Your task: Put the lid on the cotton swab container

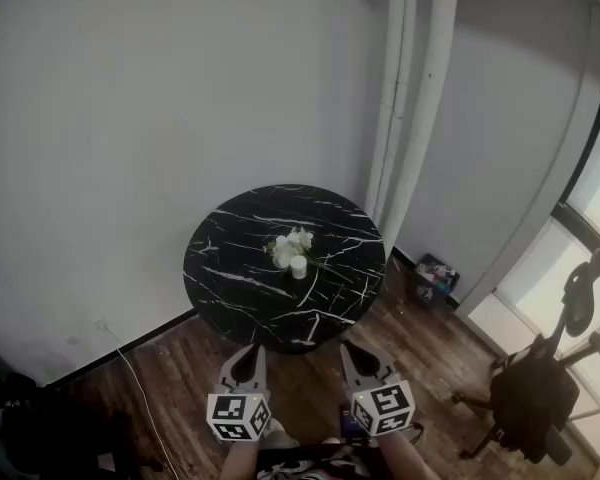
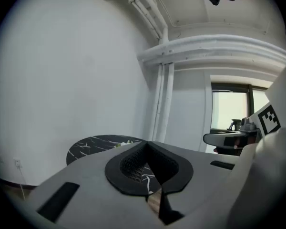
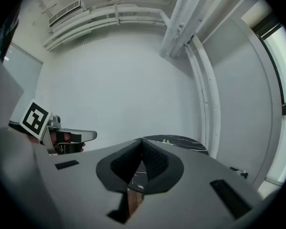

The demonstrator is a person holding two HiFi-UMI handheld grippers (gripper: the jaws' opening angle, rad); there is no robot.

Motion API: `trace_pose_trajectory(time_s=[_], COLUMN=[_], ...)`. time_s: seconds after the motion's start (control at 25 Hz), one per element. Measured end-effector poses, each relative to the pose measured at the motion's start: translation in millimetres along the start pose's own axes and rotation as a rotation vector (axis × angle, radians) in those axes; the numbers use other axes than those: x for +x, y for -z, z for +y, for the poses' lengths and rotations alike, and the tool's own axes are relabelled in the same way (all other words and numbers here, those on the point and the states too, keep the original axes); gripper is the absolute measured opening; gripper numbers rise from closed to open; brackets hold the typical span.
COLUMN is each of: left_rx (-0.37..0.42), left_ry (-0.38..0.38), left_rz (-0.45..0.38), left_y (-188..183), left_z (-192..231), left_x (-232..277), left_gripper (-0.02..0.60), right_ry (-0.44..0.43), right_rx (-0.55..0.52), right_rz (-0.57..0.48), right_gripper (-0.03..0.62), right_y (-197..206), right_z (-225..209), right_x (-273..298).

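Closest in, the left gripper [image 1: 250,360] and the right gripper [image 1: 355,360] sit side by side low in the head view, a little apart, both pointing forward over the dark wooden floor [image 1: 310,383]. In its own view the left gripper [image 2: 145,144] has its jaws brought together at the tips with nothing between them. The right gripper [image 3: 142,141] looks the same, tips meeting and empty. Beyond them stands a round black marble table [image 1: 230,278] veined with white. Its near edge lies just ahead of the jaw tips, and its top shows past the tips of both grippers. Near the middle of the table stands a small white container [image 1: 298,266], upright, well apart from both grippers and roughly on the line between them. It is too small to tell whether a lid is on it. A cluster of white flowers [image 1: 290,245] lies touching or just behind it. Behind the table rises a plain white wall [image 1: 160,98], with white vertical pipes [image 1: 420,98] to its right.
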State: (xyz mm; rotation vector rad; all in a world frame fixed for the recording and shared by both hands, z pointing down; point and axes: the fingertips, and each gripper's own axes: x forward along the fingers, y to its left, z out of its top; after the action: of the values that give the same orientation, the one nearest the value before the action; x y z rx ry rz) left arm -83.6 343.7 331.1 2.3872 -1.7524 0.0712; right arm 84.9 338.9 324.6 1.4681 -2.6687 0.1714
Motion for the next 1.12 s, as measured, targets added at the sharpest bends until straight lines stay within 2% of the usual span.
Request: trace_pose_trajectory(time_s=[0.4,0.72,0.88,1.12], left_rx=[0.002,0.006,-0.009,0.013], left_ry=[-0.01,-0.01,-0.004,-0.001], left_rz=[-0.006,-0.012,-0.014,-0.01], left_y=[-5.1,-10.3,-11.6,-11.7], left_z=[-7.3,-15.2,-14.8,-12.4], left_x=[0.8,3.8,11.7,30.6], left_gripper=[0.014,0.014,0.014,0.014], right_ry=[-0.019,-0.025,-0.011,0.026], right_rx=[-0.02,0.015,0.017,0.016], right_rz=[0.001,-0.023,-0.017,-0.01], right_gripper=[0.017,0.018,0.018,0.018], right_y=[-1.6,-3.6,-0.5,1.8], right_z=[-1.6,-9.1,-15.7,-36.8], right_x=[-5.9,-13.8,-13.8,-5.9])
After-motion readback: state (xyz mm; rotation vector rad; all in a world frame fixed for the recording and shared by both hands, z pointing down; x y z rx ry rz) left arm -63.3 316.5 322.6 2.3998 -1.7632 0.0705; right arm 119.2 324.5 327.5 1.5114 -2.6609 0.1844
